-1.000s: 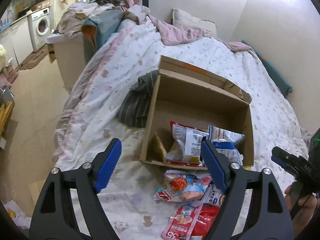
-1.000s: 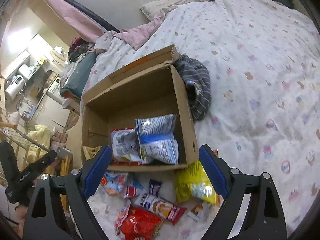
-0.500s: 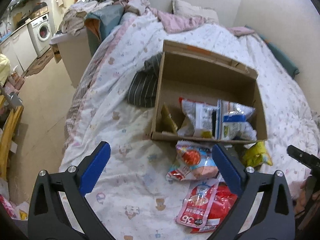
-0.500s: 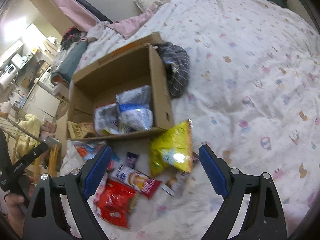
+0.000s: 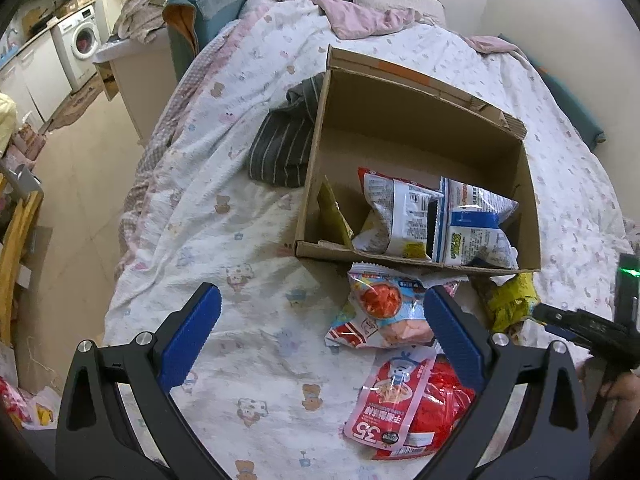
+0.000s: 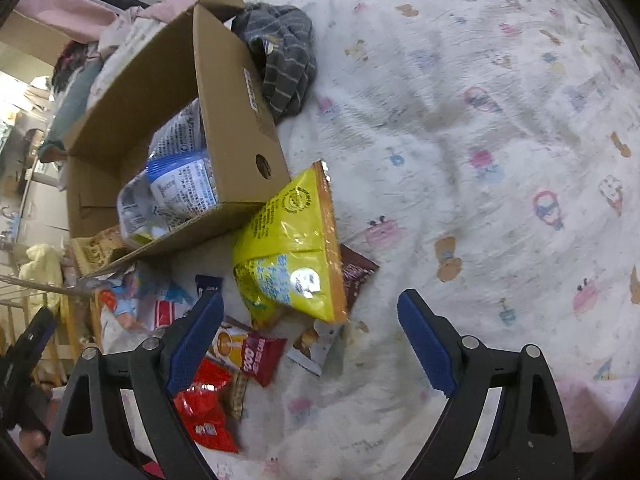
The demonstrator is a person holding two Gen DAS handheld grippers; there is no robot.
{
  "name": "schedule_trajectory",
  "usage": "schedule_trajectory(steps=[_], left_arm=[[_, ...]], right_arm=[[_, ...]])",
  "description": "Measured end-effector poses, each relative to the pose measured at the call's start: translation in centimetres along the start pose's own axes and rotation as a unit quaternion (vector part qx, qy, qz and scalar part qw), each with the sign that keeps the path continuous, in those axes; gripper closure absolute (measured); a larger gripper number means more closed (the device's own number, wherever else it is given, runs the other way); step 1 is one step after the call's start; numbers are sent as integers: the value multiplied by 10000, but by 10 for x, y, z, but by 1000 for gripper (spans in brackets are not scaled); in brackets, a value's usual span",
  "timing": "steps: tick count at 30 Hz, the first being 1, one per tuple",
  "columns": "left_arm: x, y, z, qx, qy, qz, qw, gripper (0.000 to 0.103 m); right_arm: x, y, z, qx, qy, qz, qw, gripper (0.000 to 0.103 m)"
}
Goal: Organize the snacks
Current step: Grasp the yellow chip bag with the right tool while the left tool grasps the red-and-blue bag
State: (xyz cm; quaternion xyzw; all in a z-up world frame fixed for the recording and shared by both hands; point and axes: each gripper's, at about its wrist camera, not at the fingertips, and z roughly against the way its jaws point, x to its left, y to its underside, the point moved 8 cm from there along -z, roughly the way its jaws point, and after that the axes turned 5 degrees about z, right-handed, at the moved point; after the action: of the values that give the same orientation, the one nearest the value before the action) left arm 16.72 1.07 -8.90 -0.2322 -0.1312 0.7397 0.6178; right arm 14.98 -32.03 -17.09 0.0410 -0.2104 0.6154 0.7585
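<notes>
- A cardboard box [image 5: 420, 148] sits open on a bed [image 5: 248, 264] covered in a cartoon-print sheet; two white-and-blue snack bags [image 5: 440, 220] already stand inside it, along its near wall.
- More snacks lie loose on the sheet just in front of the box: a yellow chip bag [image 6: 296, 248] leaning against the box's near corner, a red packet [image 5: 404, 404], a pale blue bag with a red picture [image 5: 384, 312], and several small sachets [image 6: 248, 352].
- The left tool [image 5: 320, 344] is spread wide and holds nothing; the right tool [image 6: 312, 344] is likewise wide apart and empty, hovering just short of the yellow bag.
- Likely trouble: the inflated, glossy yellow bag could slip out of the blue pads or burst if pinched hard (a grip on its sealed edge seems safer).
- Its lean on the box means a careless pull could drag the light box or tip it.
- The soft sheet may bunch up into a low grasp.
- The bed edge drops to the floor [image 5: 80, 184] on the left; open sheet lies to the right, and a striped grey cloth [image 5: 284, 148] touches the box's far side.
</notes>
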Motion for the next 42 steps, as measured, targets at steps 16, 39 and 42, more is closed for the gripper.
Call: schedule_trajectory(steps=[16, 39, 42], left_arm=[[41, 8, -3, 171, -118, 274, 9994, 3], [-26, 37, -47, 914, -11, -241, 9955, 3], [-45, 44, -60, 1094, 61, -335, 9934, 3]], right_arm=[[35, -15, -42, 296, 850, 859, 9922, 39], [38, 18, 23, 7, -832, 781, 9935, 61], [32, 18, 27, -41, -873, 701, 9937, 61]])
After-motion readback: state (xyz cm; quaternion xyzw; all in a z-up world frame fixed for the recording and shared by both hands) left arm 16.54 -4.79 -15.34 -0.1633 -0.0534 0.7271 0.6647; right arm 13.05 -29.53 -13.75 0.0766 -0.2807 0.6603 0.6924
